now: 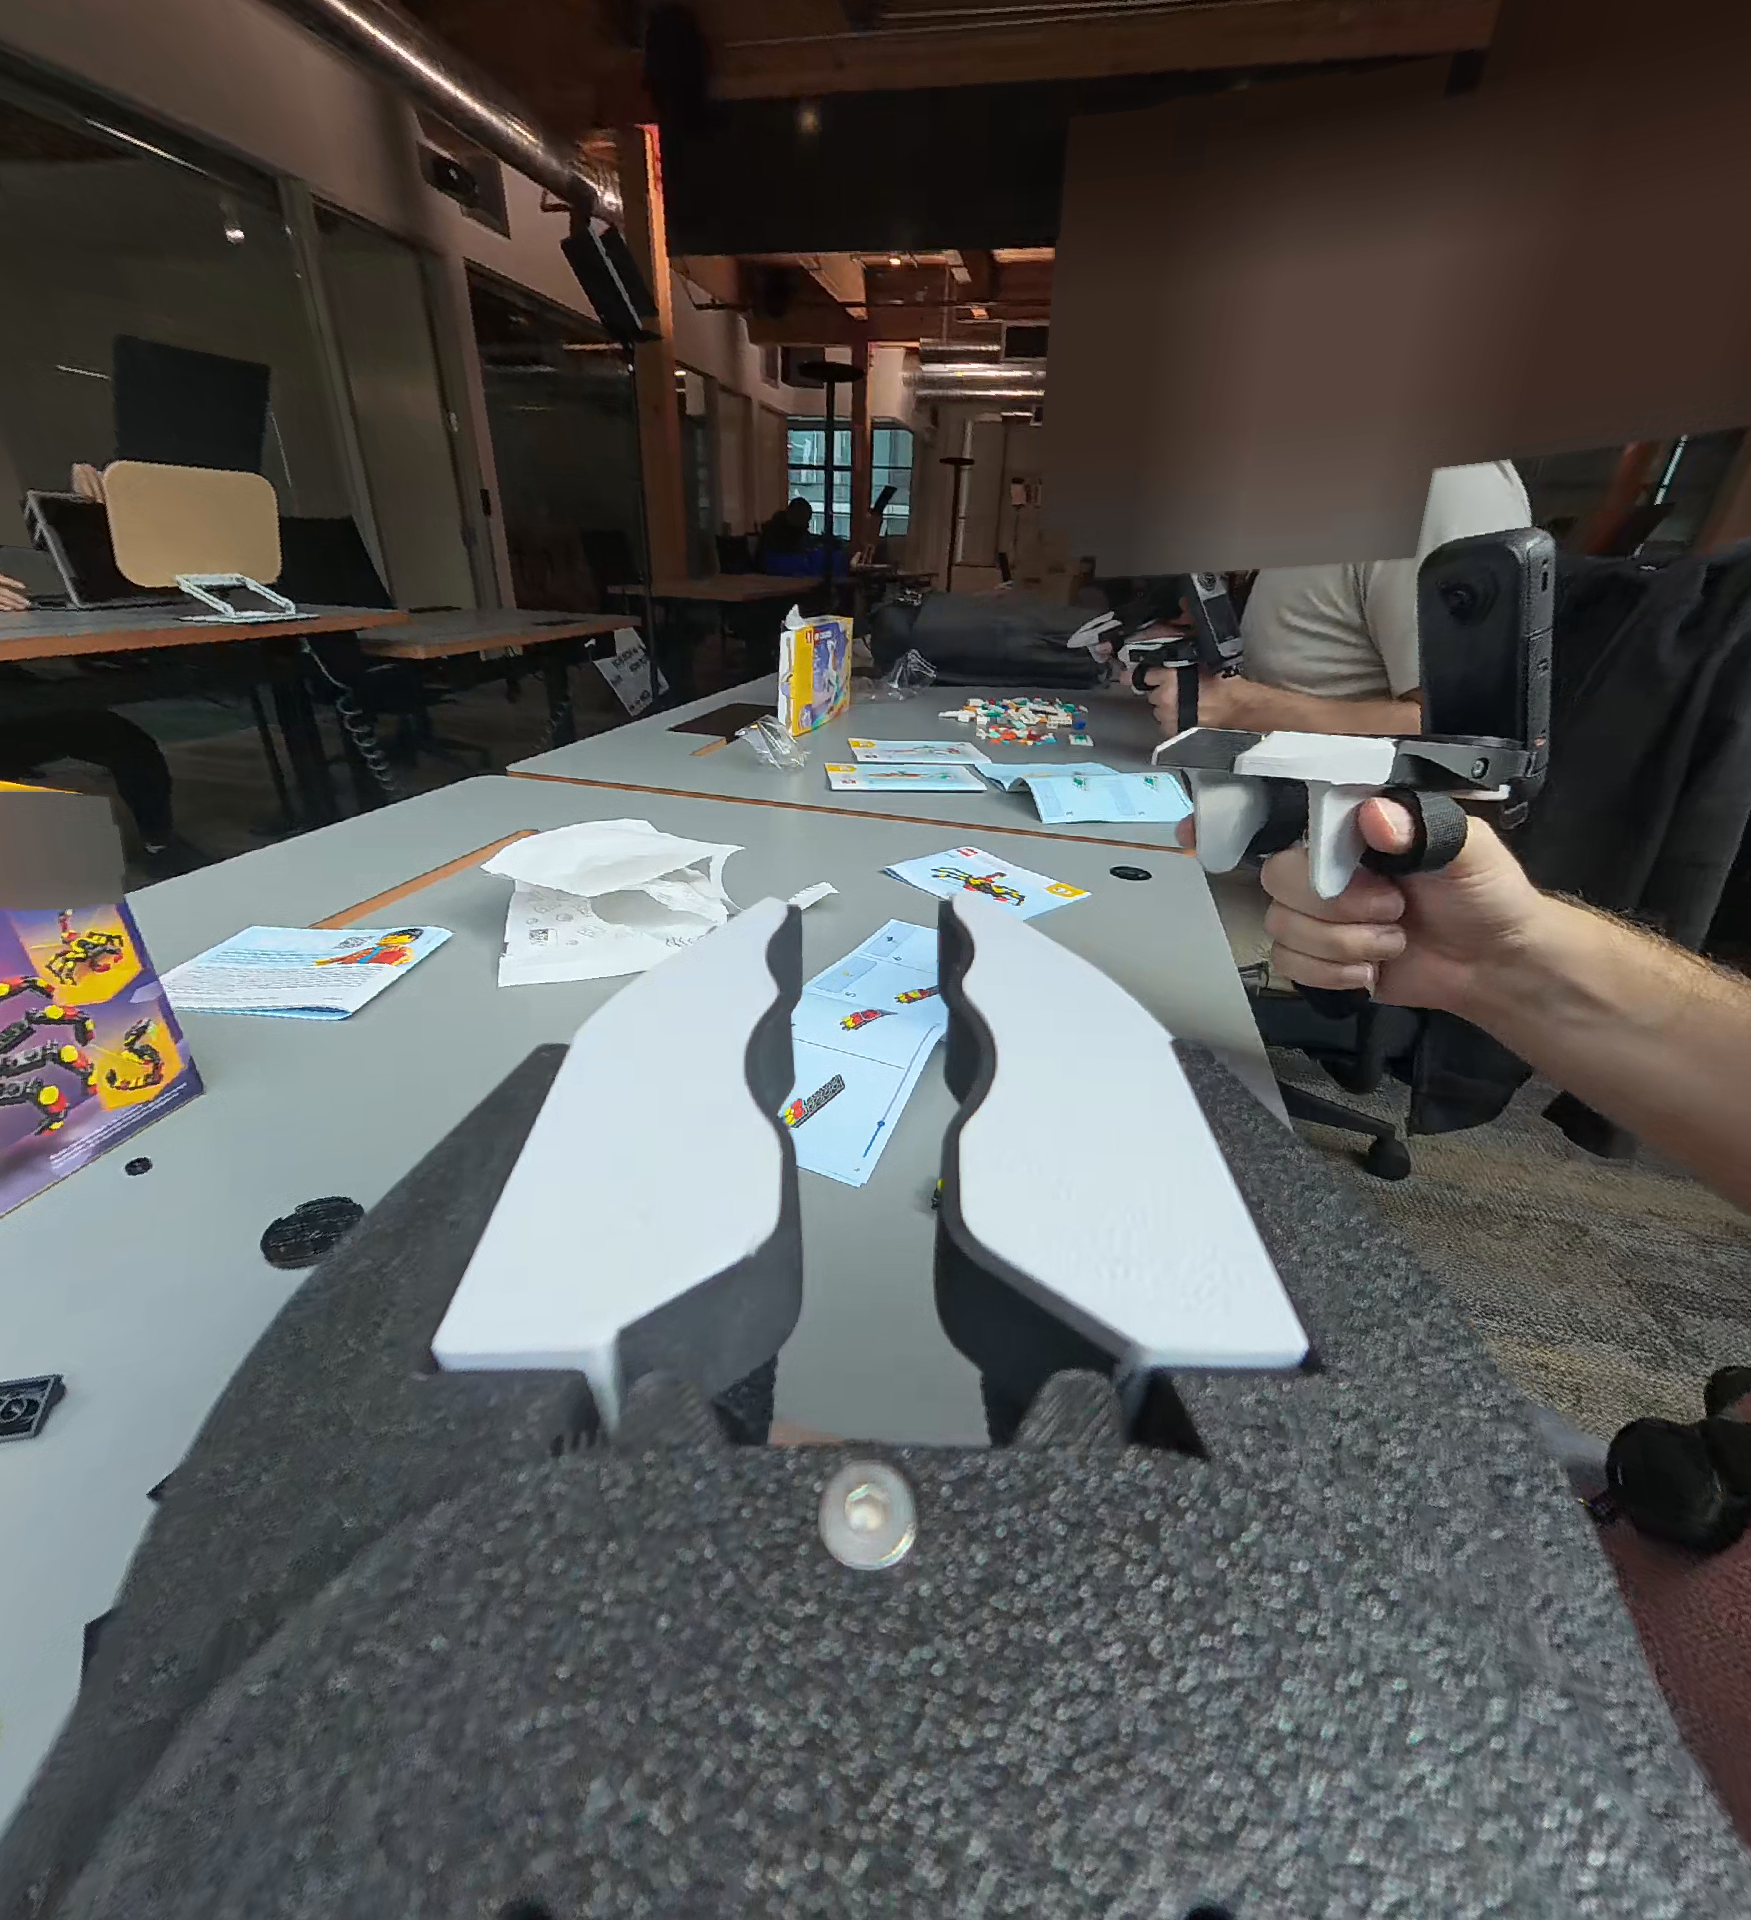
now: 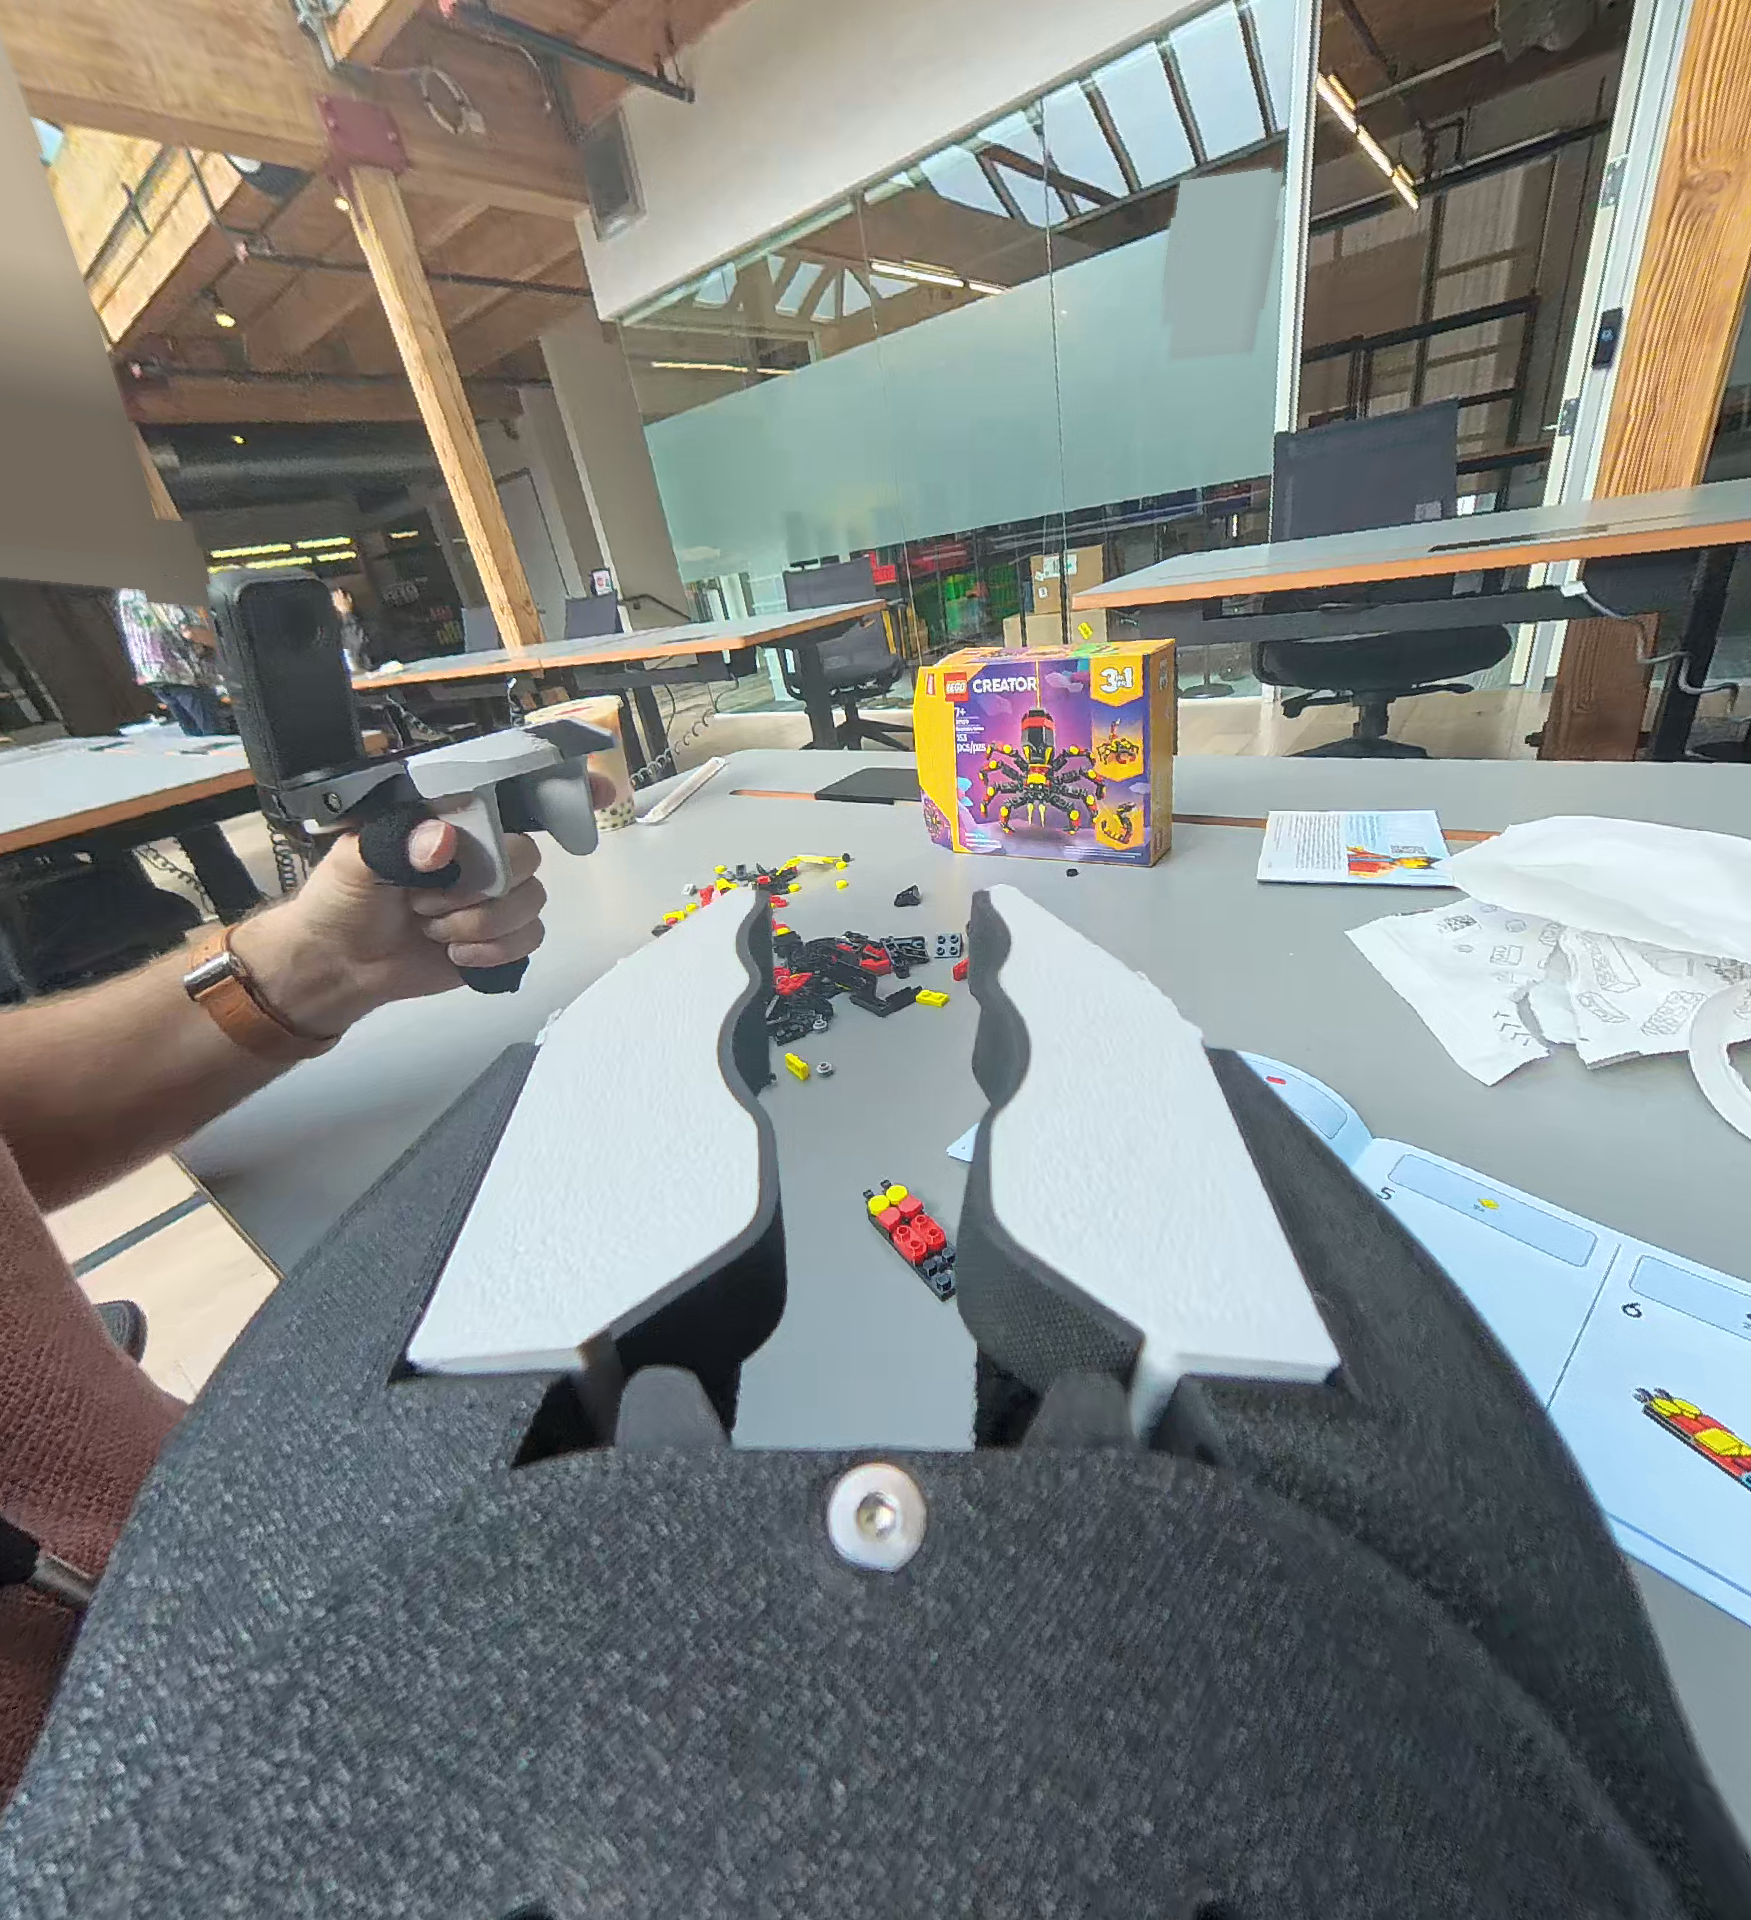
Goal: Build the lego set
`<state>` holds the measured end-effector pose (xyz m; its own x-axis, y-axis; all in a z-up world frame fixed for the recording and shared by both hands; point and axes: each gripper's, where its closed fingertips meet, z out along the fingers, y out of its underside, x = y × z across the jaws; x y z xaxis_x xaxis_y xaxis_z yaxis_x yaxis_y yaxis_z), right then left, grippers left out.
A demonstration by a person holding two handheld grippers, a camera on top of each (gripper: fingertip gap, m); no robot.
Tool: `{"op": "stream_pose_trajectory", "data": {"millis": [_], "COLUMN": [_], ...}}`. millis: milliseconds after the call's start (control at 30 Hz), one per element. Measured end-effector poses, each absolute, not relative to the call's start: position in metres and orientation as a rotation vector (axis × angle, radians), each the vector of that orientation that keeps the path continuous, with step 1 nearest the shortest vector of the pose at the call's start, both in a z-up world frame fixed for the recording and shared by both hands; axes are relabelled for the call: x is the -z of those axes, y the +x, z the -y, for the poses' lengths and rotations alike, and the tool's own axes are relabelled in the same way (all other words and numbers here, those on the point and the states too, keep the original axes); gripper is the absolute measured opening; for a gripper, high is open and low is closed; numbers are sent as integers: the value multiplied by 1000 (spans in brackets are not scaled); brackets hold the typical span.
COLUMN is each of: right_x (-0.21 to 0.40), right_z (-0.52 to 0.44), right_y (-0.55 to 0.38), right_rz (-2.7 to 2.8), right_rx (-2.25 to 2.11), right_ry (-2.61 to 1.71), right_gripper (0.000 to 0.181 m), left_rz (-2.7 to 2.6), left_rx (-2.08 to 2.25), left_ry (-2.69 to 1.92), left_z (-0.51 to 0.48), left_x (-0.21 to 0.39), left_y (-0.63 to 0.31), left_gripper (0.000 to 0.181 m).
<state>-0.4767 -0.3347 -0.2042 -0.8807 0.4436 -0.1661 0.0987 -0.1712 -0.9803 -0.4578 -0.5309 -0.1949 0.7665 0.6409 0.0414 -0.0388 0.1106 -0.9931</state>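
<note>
Nearest the right wrist camera, the right gripper (image 2: 871, 909) hangs over the grey table (image 2: 1266, 997) with its jaws parted and nothing between them. Directly below the gap, close to the finger roots, lies the small partial build (image 2: 912, 1238), a strip of red, yellow and black bricks. Its long axis runs roughly along the fingers, slanting slightly toward the right one, so a grasp across its narrow width seems to need little turning of the wrist. Just to its right lies the open instruction booklet (image 2: 1619, 1382). Farther on, between and beyond the fingertips, lies the loose pile of black, red and yellow pieces (image 2: 840, 966). Behind the pile stands the set's box (image 2: 1045, 753), upright.

The left gripper (image 1: 869, 914) is likewise released and empty; it points over the booklet (image 1: 866, 1049), not the build, which is almost hidden behind its right finger. Seen from the right wrist view, that gripper (image 2: 564, 779) is held aloft to the left, well apart from the bricks. Judged from this, the right gripper is the nearer to the build, and assembly appears at an early stage.
</note>
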Motion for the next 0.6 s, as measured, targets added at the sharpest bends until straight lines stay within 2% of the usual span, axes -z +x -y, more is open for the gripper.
{"op": "stream_pose_trajectory", "data": {"millis": [133,400,600], "right_x": [200,219,261], "right_z": [328,325,356], "right_y": [-471,-444,-431], "right_rz": [1828,1854,1969], "right_rx": [-2147,-2031,-1698], "right_ry": [-589,-565,-504], "right_gripper": [38,45,41], "left_rz": [615,748,891], "left_rx": [-630,-709,-1029], "left_ry": [-1346,-1321,-1545], "left_z": [542,550,551], "left_x": [198,210,249], "left_y": [-436,-400,-394], "left_gripper": [26,61,53]}}
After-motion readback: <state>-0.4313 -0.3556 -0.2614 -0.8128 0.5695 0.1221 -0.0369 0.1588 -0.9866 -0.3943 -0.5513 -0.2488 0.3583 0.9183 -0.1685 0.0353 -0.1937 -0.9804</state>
